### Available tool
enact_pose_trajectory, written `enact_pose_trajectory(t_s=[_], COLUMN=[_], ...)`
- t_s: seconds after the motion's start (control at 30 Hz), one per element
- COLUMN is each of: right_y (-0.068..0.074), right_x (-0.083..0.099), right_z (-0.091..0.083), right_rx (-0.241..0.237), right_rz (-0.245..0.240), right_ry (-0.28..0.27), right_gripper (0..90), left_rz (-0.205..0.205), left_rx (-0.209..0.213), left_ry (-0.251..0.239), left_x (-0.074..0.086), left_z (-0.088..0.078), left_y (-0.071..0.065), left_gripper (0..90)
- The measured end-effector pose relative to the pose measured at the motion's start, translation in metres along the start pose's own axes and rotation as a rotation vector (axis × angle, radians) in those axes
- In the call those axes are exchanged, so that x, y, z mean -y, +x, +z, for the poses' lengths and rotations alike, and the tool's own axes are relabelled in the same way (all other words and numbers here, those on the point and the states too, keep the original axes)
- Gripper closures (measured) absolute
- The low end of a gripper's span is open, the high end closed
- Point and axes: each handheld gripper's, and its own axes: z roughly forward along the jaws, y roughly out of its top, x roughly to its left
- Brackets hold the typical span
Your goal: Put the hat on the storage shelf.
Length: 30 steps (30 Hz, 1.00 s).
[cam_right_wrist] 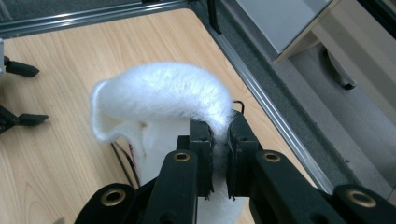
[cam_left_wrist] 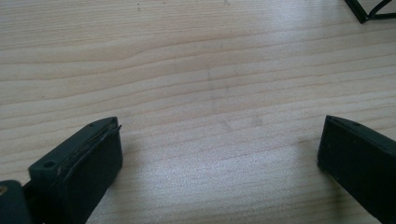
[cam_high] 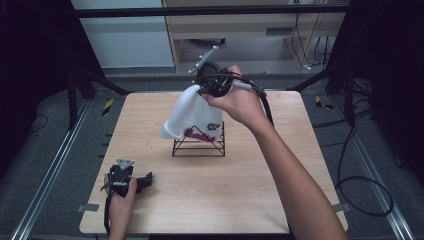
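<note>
The left hand-held gripper rests low with jaws spread wide; the right hand-held gripper, raised on an outstretched arm, is clamped tight.

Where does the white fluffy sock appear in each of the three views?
High view: white sock at the center, hanging over the black wire rack.
Left gripper view: not in it; a rack corner is at top right.
Right gripper view: sock at center, pinched between the jaws.
Shared landmark: the wire rack.

Wire rack mid-table, fleece cloth draped over it, left tongs well apart, near-left.
</note>
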Motion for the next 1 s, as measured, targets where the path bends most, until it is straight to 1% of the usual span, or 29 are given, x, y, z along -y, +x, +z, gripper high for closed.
enact_pose_trajectory(t_s=[0.27, 0.37, 0.53, 0.7, 0.8, 0.83, 0.93, 1.0], right_y=[0.0, 0.0, -0.001, -0.005, -0.01, -0.01, -0.012, -0.011], right_x=[0.008, 0.014, 0.017, 0.016, 0.012, 0.012, 0.007, 0.004], right_z=[0.009, 0.013, 0.015, 0.008, -0.003, -0.003, -0.012, -0.014], right_rx=[0.0, -0.009, -0.003, 0.005, 0.016, 0.016, 0.026, 0.027], right_rz=[0.011, 0.016, 0.024, 0.028, 0.027, 0.027, 0.022, 0.014], right_ry=[0.022, 0.033, 0.03, 0.024, 0.011, 0.011, 0.002, -0.006], right_gripper=[83.6, 83.6, 83.7, 83.8, 83.8, 83.8, 83.8, 83.8], left_rz=[0.0, 0.0, 0.0, 0.0, 0.0, 0.0, 0.0, 0.0], left_rx=[0.0, 0.0, 0.0, 0.0, 0.0, 0.0, 0.0, 0.0], left_ry=[0.0, 0.0, 0.0, 0.0, 0.0, 0.0, 0.0, 0.0], left_x=[0.0, 0.0, 0.0, 0.0, 0.0, 0.0, 0.0, 0.0], left_z=[0.0, 0.0, 0.0, 0.0, 0.0, 0.0, 0.0, 0.0], left_y=[0.0, 0.0, 0.0, 0.0, 0.0, 0.0, 0.0, 0.0], left_gripper=[0.0, 0.0, 0.0, 0.0, 0.0, 0.0, 0.0, 0.0])
